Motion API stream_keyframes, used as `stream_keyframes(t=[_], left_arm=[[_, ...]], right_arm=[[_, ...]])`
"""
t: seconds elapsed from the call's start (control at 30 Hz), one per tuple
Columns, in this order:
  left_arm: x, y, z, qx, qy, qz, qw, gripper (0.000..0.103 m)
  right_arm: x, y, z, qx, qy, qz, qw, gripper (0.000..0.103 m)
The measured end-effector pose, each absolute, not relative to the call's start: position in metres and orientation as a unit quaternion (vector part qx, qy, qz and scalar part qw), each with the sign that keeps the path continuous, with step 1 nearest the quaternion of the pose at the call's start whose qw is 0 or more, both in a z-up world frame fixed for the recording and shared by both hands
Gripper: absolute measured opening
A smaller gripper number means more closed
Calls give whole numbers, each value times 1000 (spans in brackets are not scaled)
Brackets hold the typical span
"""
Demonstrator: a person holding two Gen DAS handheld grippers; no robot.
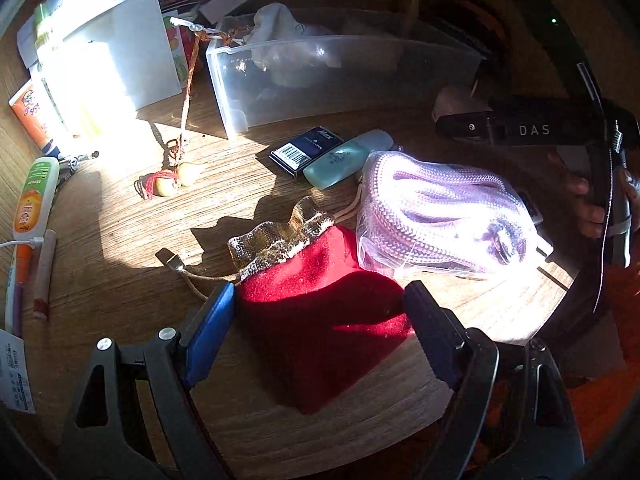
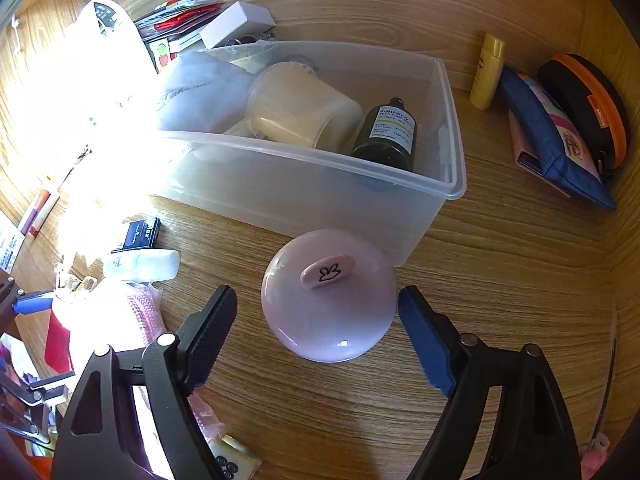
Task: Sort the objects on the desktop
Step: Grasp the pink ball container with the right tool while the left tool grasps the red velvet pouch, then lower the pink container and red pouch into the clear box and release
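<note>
A red velvet pouch [image 1: 320,320] with a gold mesh top lies on the wooden desk between the open fingers of my left gripper [image 1: 320,312]; both pads stand beside its edges. A bagged pink rope [image 1: 440,216] lies just right of it. My right gripper [image 2: 316,308] is open around a pink dome-shaped lid [image 2: 328,296] with a small knob, which rests on the desk; neither finger visibly presses it. A clear plastic bin [image 2: 452,184] stands behind the lid and holds a cream cup [image 2: 300,108], a dark bottle [image 2: 388,132] and a white pouch [image 2: 196,92].
A dark blue box [image 1: 306,150] and a pale green tube [image 1: 344,160] lie before the bin [image 1: 224,92]. A beaded cord [image 1: 176,176], tubes [image 1: 34,196] and papers crowd the left. A yellow bottle [image 2: 486,72], blue pouch [image 2: 552,136] and black-orange case [image 2: 588,108] sit at the back right.
</note>
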State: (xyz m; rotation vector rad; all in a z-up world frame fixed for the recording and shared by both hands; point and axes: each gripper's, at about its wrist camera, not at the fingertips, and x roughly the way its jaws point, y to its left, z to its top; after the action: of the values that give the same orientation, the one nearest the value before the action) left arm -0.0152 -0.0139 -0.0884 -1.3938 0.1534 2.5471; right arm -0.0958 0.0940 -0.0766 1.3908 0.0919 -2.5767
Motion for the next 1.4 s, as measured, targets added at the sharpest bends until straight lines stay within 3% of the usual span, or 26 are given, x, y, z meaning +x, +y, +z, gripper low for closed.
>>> stream_keyframes(t=[0.03, 0.17, 0.3, 0.87, 1.4], left_arm=[[-16, -14, -88, -472, 50, 873, 117, 80], [-16, -16, -84, -456, 59, 884, 86, 45], [-15, -28, -82, -451, 57, 889, 60, 33], [-15, -44, -16, -358, 44, 932, 21, 31], [-72, -36, 17, -310, 39, 949, 32, 31]], right_arm=[[-96, 94, -78, 474, 32, -874, 104, 70], [-95, 98, -79, 473, 36, -875, 99, 60], [-91, 101, -79, 470, 34, -877, 97, 60], [-56, 99, -24, 408, 19, -904, 125, 60], [-81, 98, 17, 364, 9, -922, 133, 60]])
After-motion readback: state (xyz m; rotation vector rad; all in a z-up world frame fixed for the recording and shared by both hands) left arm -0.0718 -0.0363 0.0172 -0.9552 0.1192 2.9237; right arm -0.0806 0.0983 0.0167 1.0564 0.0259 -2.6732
